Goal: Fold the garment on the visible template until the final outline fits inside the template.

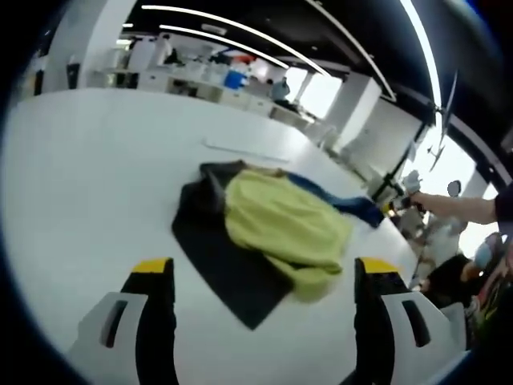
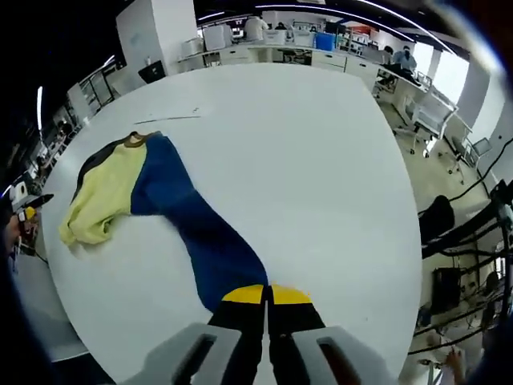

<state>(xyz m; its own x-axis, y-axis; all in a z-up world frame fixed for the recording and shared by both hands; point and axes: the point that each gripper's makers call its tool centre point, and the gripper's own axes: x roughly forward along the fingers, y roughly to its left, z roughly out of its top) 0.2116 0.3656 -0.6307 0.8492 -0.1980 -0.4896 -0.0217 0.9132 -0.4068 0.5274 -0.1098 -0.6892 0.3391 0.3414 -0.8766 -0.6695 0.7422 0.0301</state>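
A: The garment [image 1: 284, 224] lies bunched on the white surface [image 1: 88, 184], a yellow-green body partly over the dark template [image 1: 228, 269], with a blue part [image 1: 341, 204] trailing off to the far side. How far along would you call it?

B: Early to middle, I'd judge. In the right gripper view the blue part [image 2: 204, 233] stretches in a long strip well away from the yellow-green body [image 2: 104, 196], so the outline clearly does not fit inside the template yet. That strip has to come back over the rest, and the yellow-green heap needs squaring up.

A: And the tools?

B: The right hand-held gripper [image 2: 267, 301] has its yellow-tipped jaws pressed together right at the near end of the blue strip; it looks to be pinching the cloth, though the contact itself sits under the tips. The left hand-held gripper [image 1: 264, 277] is spread wide and holds nothing, hovering short of the template's near corner.

A: Materials?

B: Soft, limp cloth, matte and rumpled, with rounded folds in the yellow-green part and a dark collar [image 2: 135, 139] at one end. The template is a flat, dark, thin four-sided sheet with sharp corners. The surface is smooth, white and faintly glossy. A thin pale strip [image 1: 240, 150] lies beyond the garment.
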